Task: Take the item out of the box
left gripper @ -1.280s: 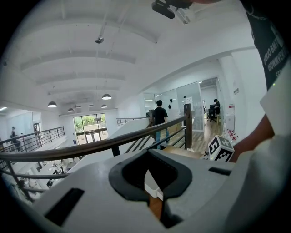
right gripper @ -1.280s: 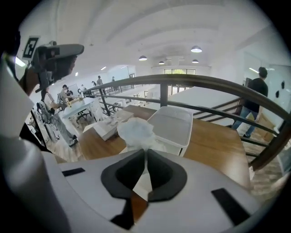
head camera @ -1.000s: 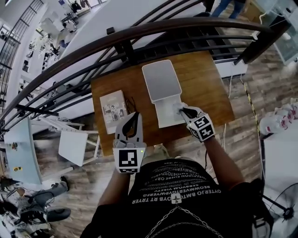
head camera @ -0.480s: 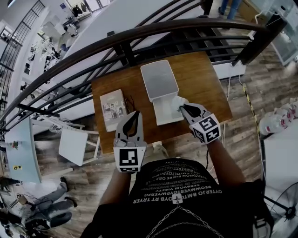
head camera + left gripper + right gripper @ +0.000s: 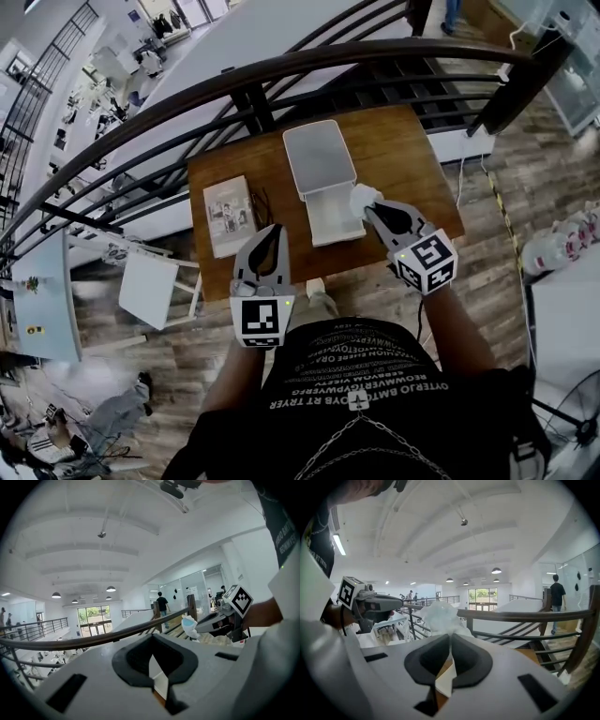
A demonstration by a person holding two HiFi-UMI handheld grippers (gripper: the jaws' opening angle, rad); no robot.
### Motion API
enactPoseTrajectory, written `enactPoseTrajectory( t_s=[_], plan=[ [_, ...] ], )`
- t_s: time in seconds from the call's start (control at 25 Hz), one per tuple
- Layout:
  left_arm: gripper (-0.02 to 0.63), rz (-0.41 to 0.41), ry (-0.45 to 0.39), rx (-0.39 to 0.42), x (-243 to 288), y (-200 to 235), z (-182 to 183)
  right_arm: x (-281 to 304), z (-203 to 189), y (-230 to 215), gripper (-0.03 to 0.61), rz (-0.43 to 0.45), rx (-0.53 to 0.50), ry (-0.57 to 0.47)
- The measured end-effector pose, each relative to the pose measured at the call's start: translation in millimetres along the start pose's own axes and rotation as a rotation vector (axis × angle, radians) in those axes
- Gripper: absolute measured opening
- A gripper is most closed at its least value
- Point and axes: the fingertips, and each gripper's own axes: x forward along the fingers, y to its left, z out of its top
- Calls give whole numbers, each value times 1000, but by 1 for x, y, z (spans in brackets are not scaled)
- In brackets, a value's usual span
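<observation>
On the wooden table (image 5: 403,159) stands an open white box (image 5: 330,217), its lid (image 5: 319,155) lying flat behind it. My right gripper (image 5: 369,208) is shut on a white, plastic-wrapped item (image 5: 361,198) and holds it in the air over the box's right edge. In the right gripper view the wrapped item (image 5: 439,616) bulges just past the closed jaws (image 5: 450,638). The left gripper view shows the item (image 5: 190,626) in the right gripper (image 5: 202,626), raised level with the handrail. My left gripper (image 5: 274,232) hovers at the table's near edge, shut and empty (image 5: 151,644).
A printed booklet (image 5: 229,215) lies on the table's left part. A dark handrail (image 5: 281,80) with metal bars runs behind the table. A white stool (image 5: 148,291) stands on the floor to the left. A person (image 5: 162,605) walks in the distance.
The right gripper has risen out of the box with the wrapped item and moved right and nearer to me. The left gripper has stayed in place.
</observation>
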Motion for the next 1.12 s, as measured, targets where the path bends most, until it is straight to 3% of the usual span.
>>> enactPoseTrajectory(
  t_s=[0.28, 0.68, 1.12],
  plan=[
    [6, 17, -23, 4, -22, -20, 8, -36, 18, 8, 11, -27, -39, -75],
    [6, 28, 13, 8, -52, -49, -3, -74, 21, 14, 9, -43, -29, -138],
    [6, -14, 62, 18, -40, -50, -15, -66, -4, 12, 9, -46, 42, -102]
  ],
)
